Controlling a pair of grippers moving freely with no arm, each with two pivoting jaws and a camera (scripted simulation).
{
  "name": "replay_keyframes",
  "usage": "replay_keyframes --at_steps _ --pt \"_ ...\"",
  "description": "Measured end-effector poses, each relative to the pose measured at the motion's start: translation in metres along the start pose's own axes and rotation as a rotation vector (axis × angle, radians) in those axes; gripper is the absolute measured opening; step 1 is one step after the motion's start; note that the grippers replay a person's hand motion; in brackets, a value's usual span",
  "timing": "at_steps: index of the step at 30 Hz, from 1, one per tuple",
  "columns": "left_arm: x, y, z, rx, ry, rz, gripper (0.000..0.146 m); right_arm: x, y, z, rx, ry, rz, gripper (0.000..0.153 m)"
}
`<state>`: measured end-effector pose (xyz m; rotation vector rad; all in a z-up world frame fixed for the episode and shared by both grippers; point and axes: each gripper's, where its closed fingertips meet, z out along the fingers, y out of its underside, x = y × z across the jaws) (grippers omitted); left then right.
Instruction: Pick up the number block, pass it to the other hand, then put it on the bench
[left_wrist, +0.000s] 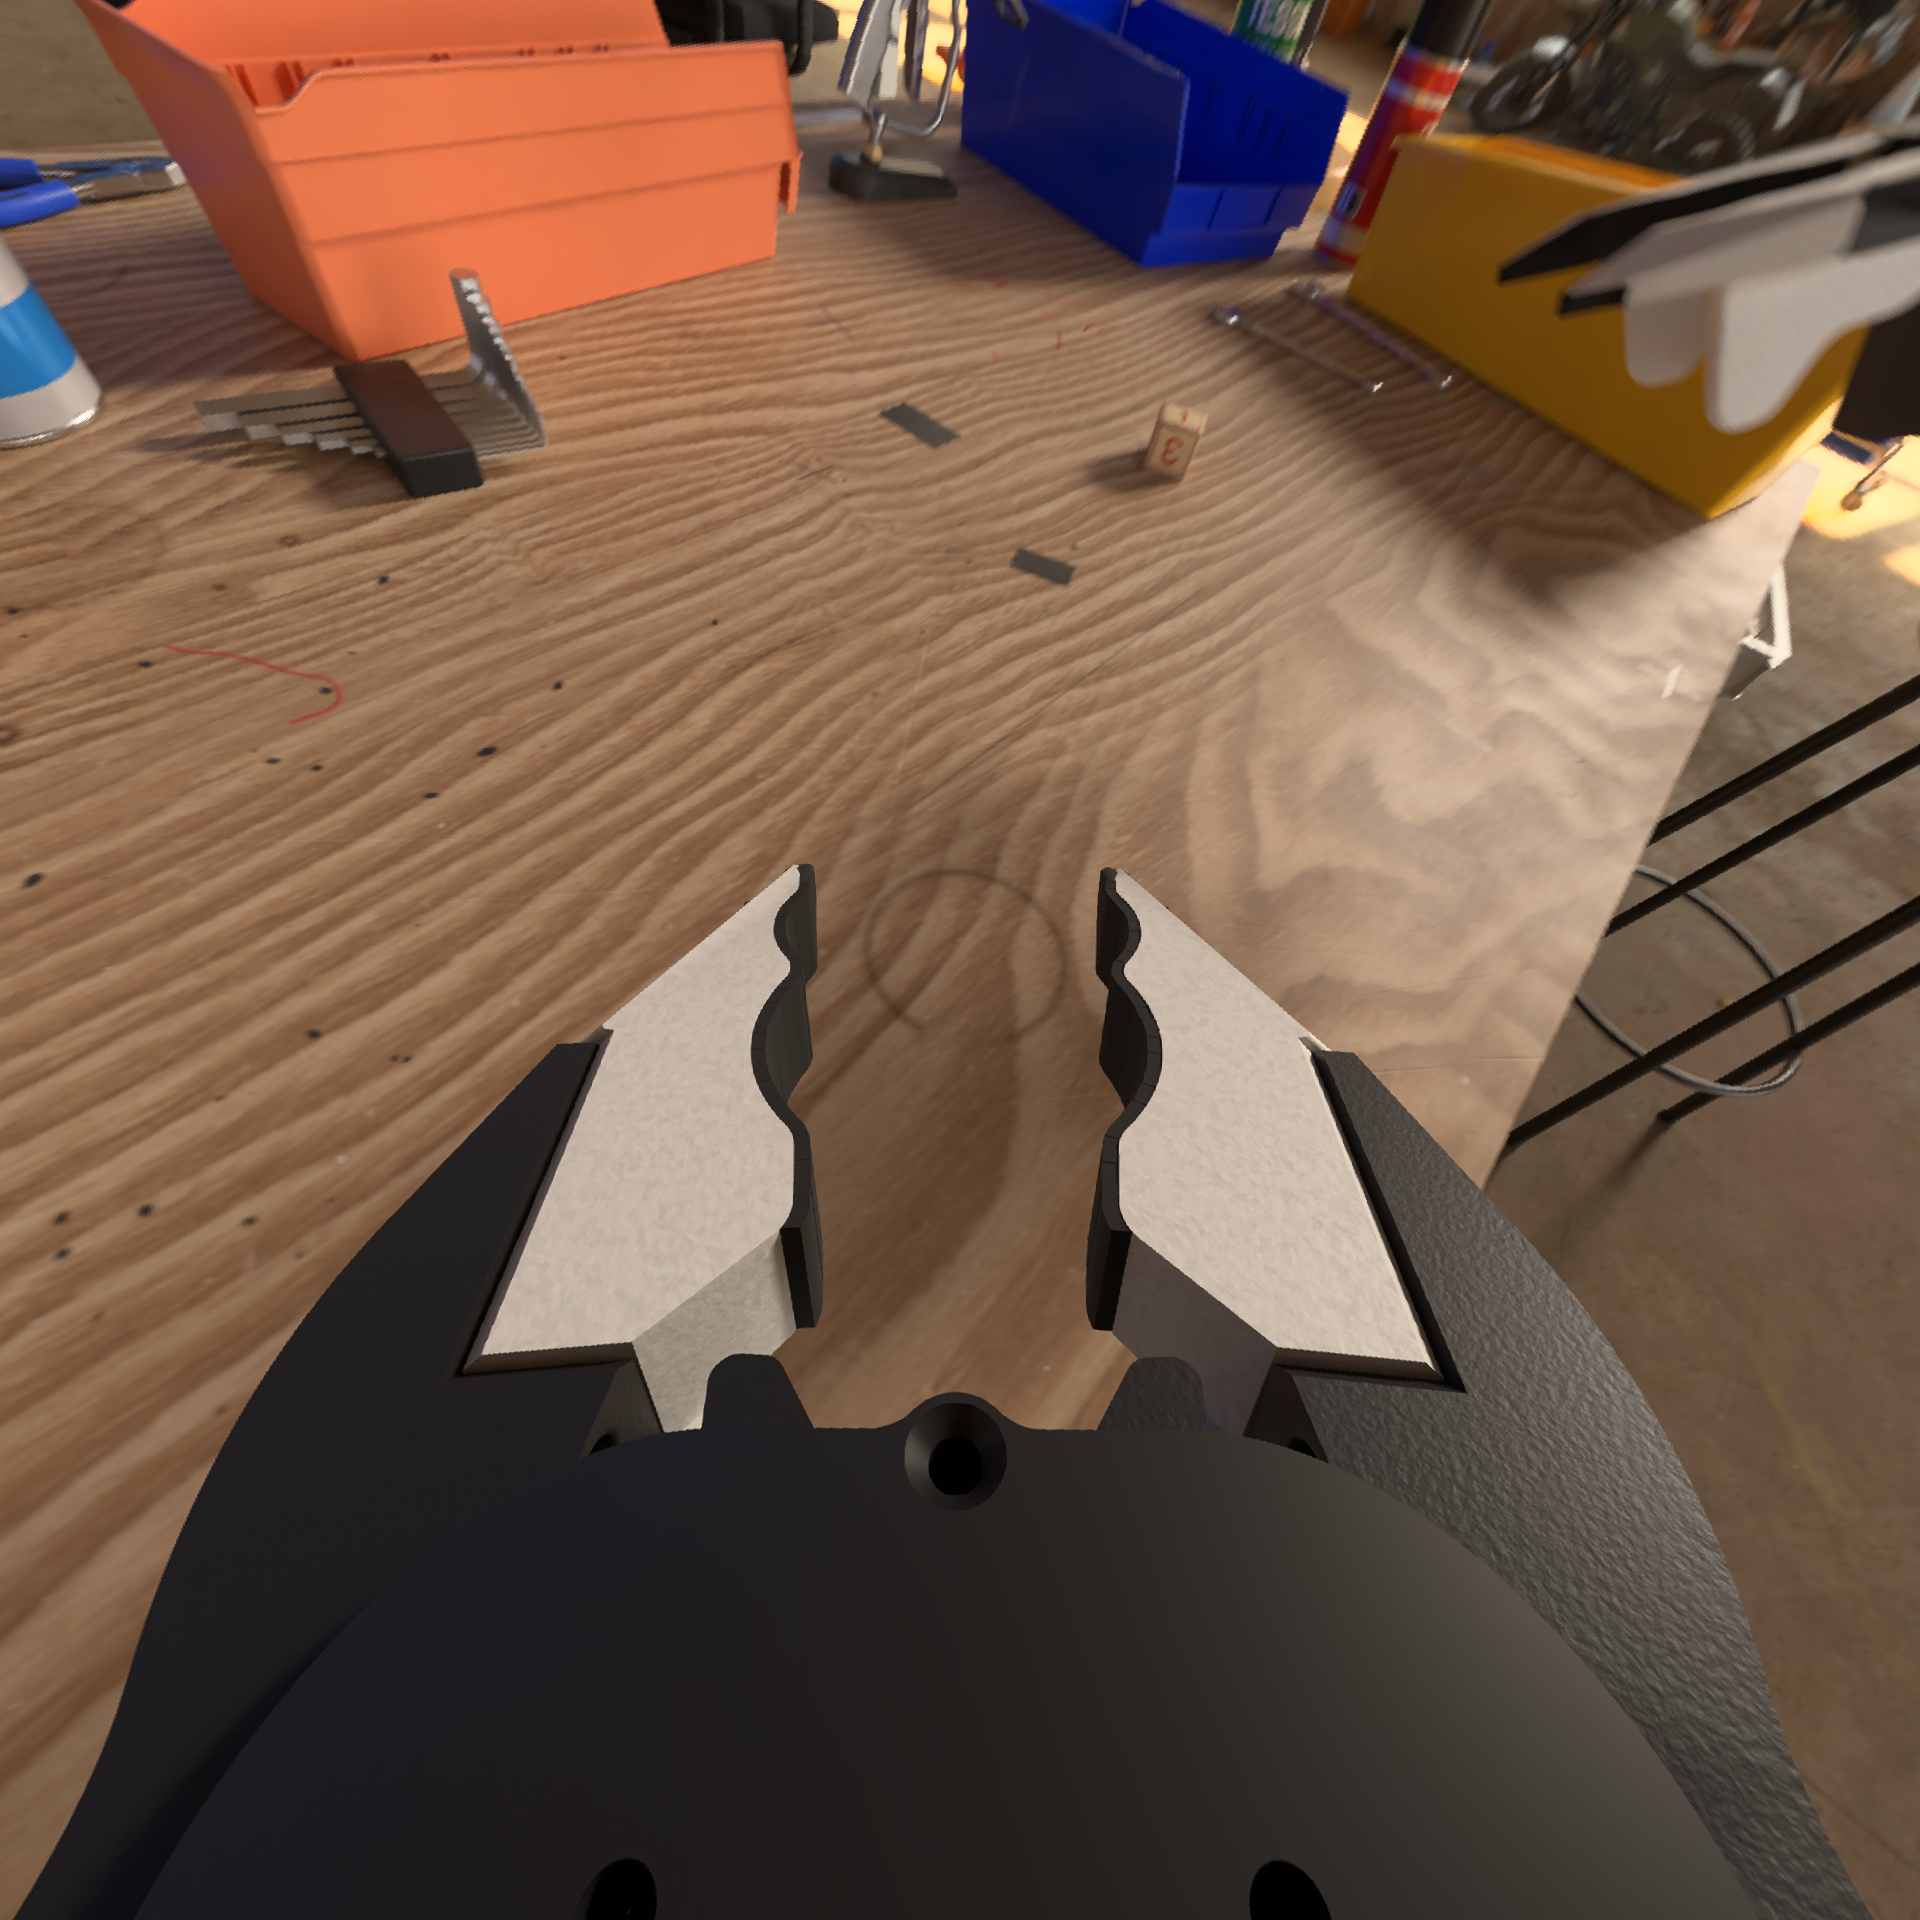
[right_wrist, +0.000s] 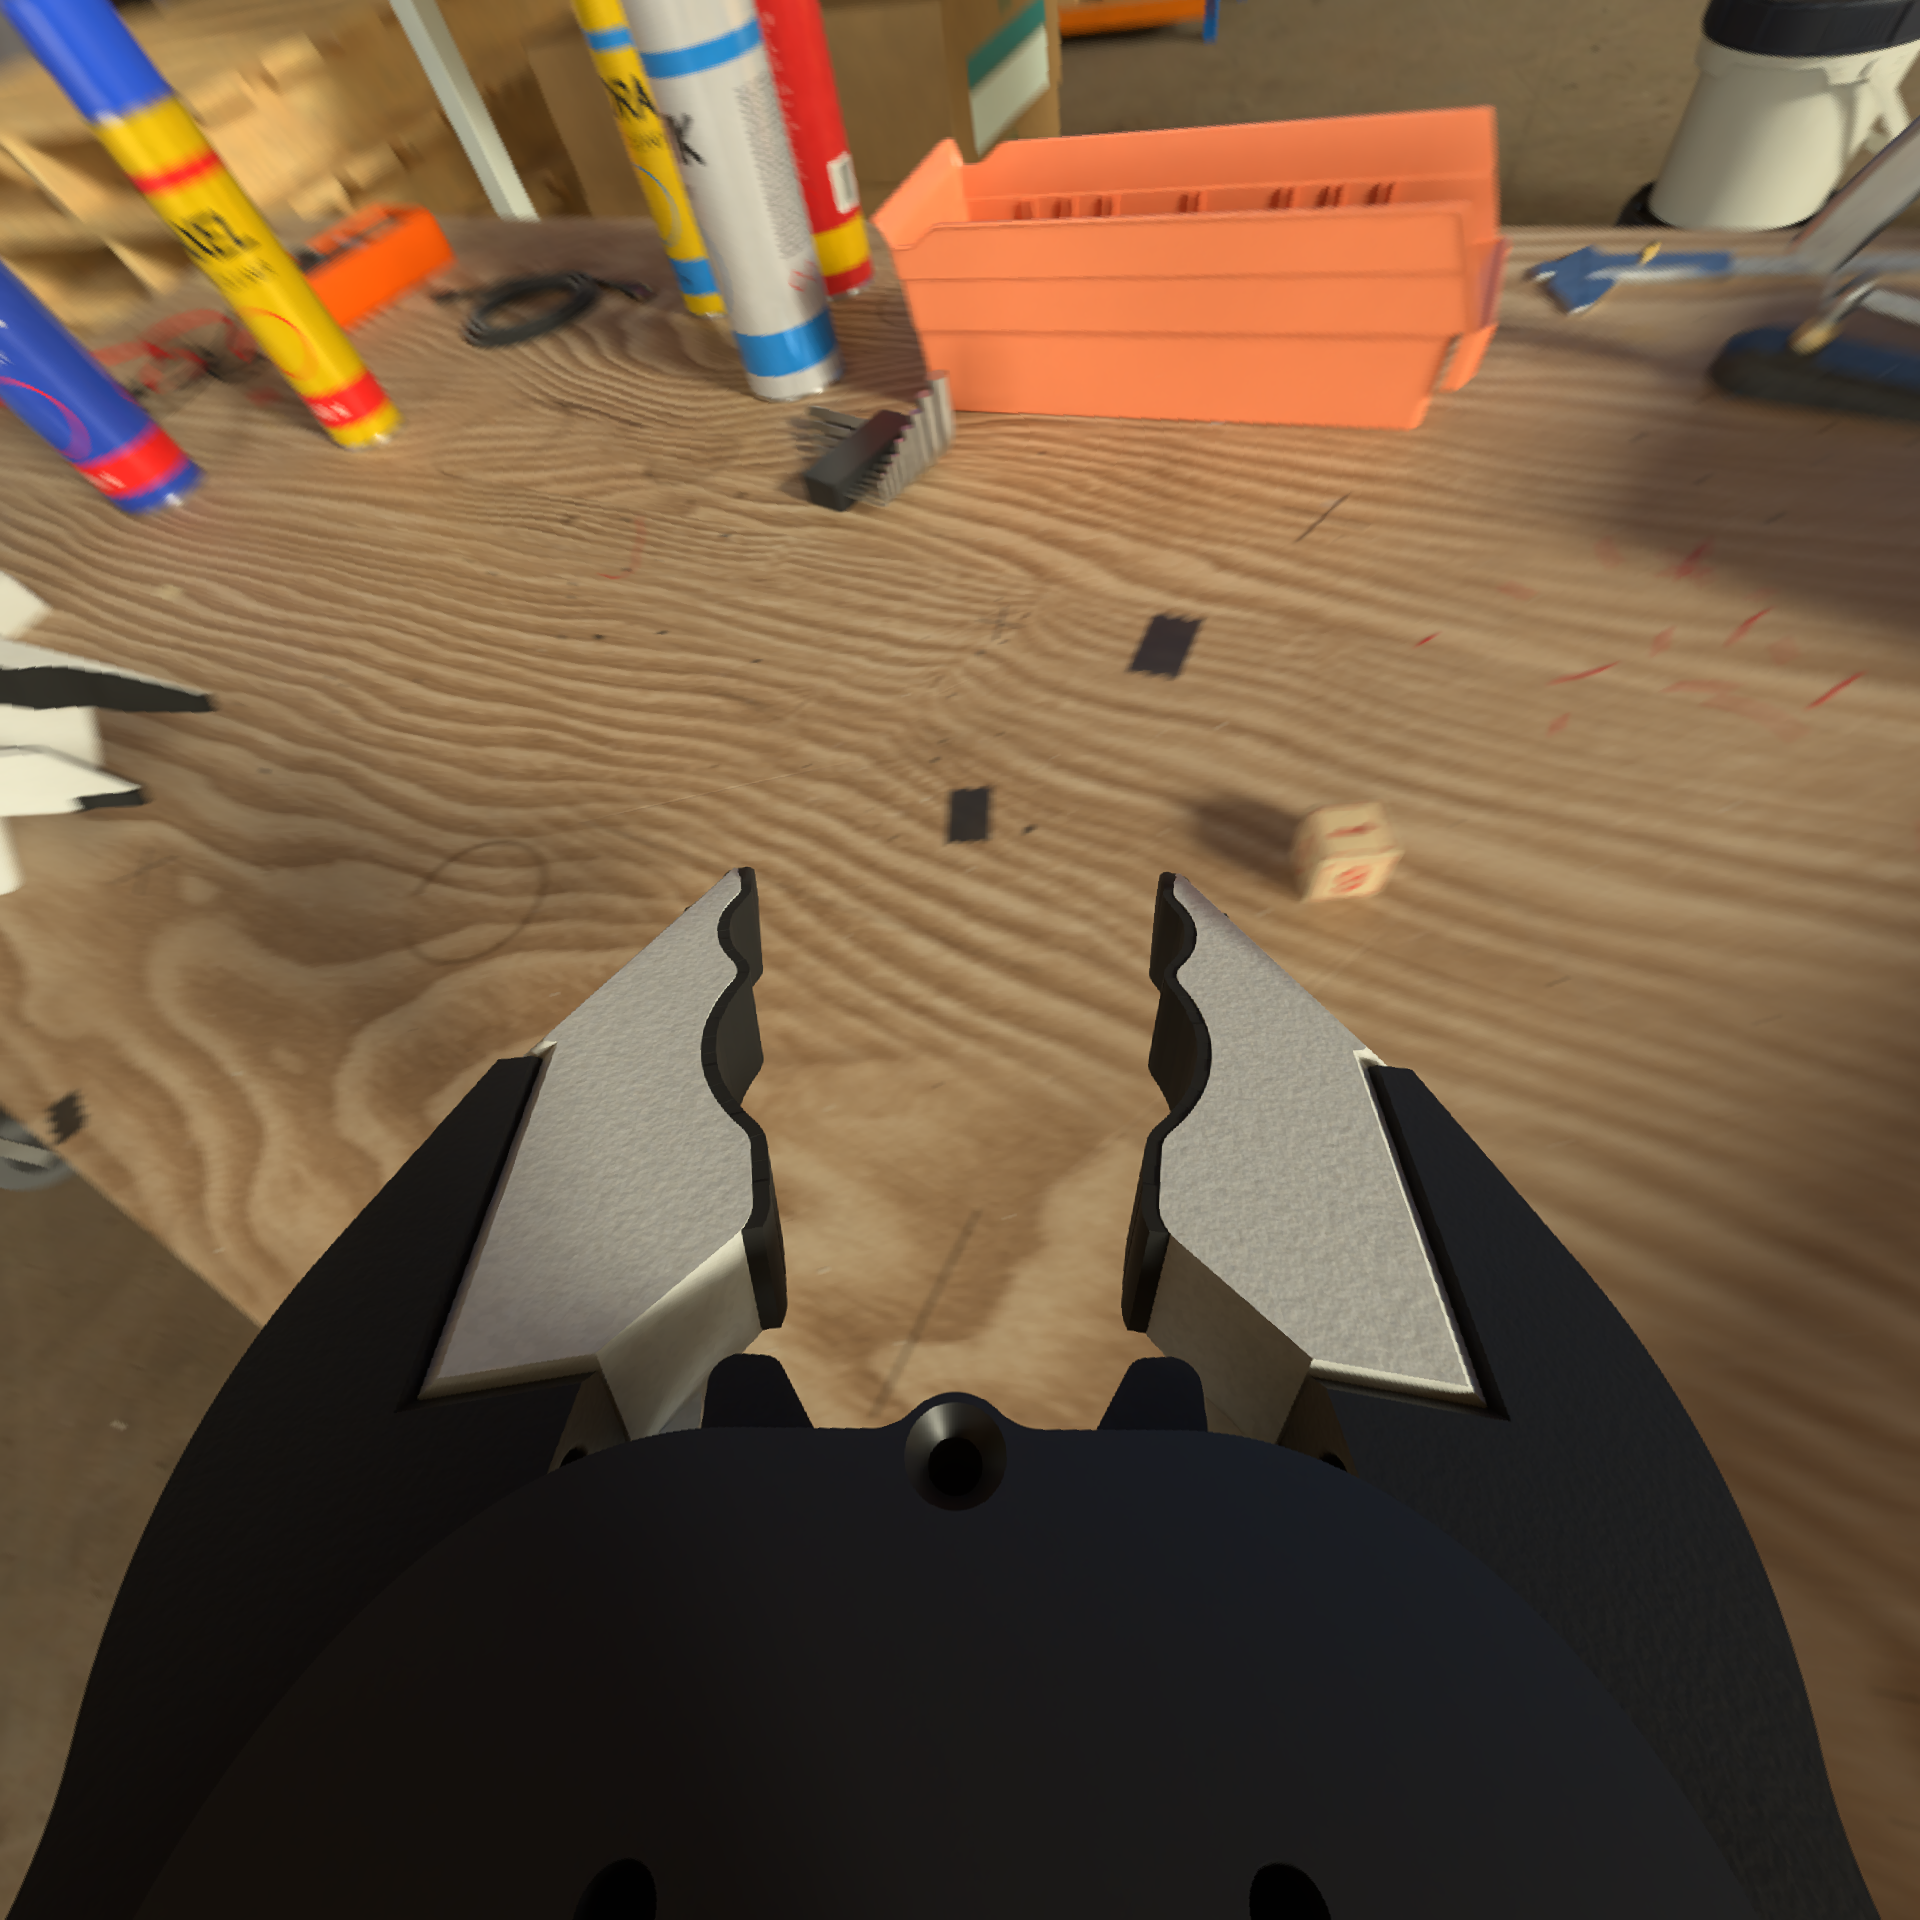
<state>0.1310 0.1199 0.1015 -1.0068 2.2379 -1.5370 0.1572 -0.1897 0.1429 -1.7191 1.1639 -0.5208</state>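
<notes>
The number block (left_wrist: 1174, 442) is a small pale wooden cube with red markings, resting on the wooden bench (left_wrist: 727, 727). In the left wrist view it lies far ahead and right of my left gripper (left_wrist: 956, 883), which is open and empty above the bench. In the right wrist view the block (right_wrist: 1343, 852) lies just ahead and to the right of my right gripper (right_wrist: 954, 883), also open and empty. The right gripper also shows at the upper right of the left wrist view (left_wrist: 1714, 270). The left gripper shows at the left edge of the right wrist view (right_wrist: 62, 748).
An orange bin (left_wrist: 499, 187), a blue bin (left_wrist: 1143, 135) and a yellow bin (left_wrist: 1579, 312) stand along the back. A hex key set (left_wrist: 405, 416) lies near the orange bin. Spray cans (right_wrist: 748, 187) stand at the back. Two dark tape marks (left_wrist: 920, 424) lie mid-bench. The bench edge (left_wrist: 1662, 831) runs on the right.
</notes>
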Motion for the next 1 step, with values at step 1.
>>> replay_keyframes --at_steps 1 --pt "-0.0041 0.0015 0.0009 -0.016 -0.011 0.009 0.054 -0.0099 0.0139 0.0012 0.032 -0.021 0.028 0.076"
